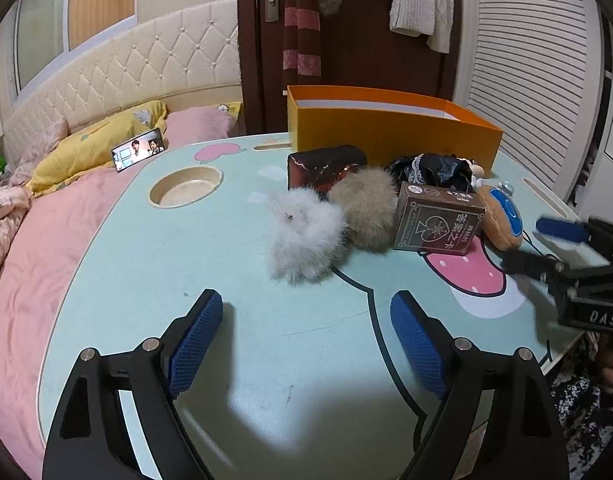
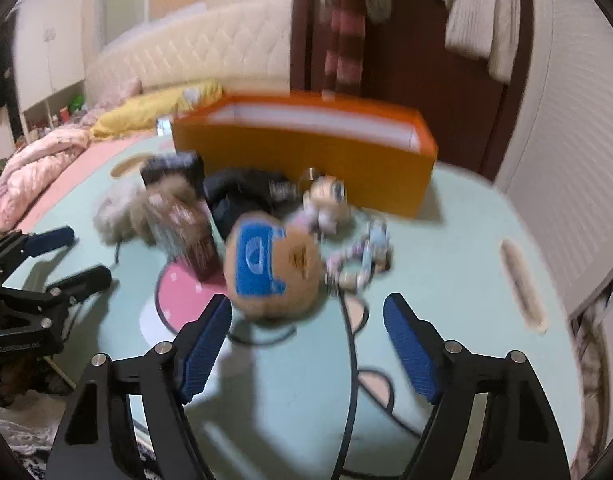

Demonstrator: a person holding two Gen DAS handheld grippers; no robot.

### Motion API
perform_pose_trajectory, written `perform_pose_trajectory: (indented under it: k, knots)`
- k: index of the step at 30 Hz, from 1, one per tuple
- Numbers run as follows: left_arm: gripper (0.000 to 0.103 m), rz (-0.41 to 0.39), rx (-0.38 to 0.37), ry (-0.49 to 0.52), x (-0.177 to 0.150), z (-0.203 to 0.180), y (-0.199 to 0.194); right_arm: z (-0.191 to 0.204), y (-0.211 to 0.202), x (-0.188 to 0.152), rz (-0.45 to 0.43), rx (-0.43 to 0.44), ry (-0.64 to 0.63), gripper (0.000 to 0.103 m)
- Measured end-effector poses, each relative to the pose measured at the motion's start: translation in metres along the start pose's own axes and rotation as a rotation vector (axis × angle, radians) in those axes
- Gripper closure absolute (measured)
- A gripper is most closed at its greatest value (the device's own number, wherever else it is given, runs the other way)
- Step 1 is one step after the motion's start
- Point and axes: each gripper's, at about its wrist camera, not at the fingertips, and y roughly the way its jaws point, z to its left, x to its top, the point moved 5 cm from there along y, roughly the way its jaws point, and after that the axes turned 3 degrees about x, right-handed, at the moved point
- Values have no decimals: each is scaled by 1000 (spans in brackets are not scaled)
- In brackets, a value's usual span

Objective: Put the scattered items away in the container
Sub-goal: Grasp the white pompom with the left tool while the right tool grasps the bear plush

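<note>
Over the mint table (image 1: pixel 146 280), the left gripper (image 1: pixel 306 312) stood wide apart and empty, short of the white pom-pom (image 1: pixel 302 236). Beside it, the right gripper (image 2: pixel 308 320) gaped too, touching nothing, just before the brown plush (image 2: pixel 272 264); the orange box (image 1: pixel 394 132) sat behind the clutter.

Indoor light, moderately bright; soft shadows on the pale green cartoon-printed table (image 1: pixel 154 264). Left view sharp, right motion-blurred; fisheye corners dark.

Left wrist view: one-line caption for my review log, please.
Left gripper open over the table, facing white pom-pom, card box and orange container.
</note>
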Motion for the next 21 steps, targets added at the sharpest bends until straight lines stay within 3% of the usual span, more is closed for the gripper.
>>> perform_pose_trajectory:
  k: [4,6,10,13,18,19,21]
  knots:
    - [17,2,-61,-24,16,2,1,10,0,14,-31,51,-33,27]
    - [17,16,-59,-1,25,3,6,12,8,16,-10,52,-36,34]
    - [17,23,-35,71,35,1,14,15,18,15,23,58,-53,36]
    - [17,76,-63,93,35,-3,25,16,25,12,53,62,-54,55]
    - [24,93,-45,154,36,-12,32,15,23,12,45,75,-57,64]
    - [28,96,-45,157,36,-13,33,14,22,12,38,79,-53,64]
    - [54,117,-51,151,37,-11,37,13,18,14,22,88,-42,64]
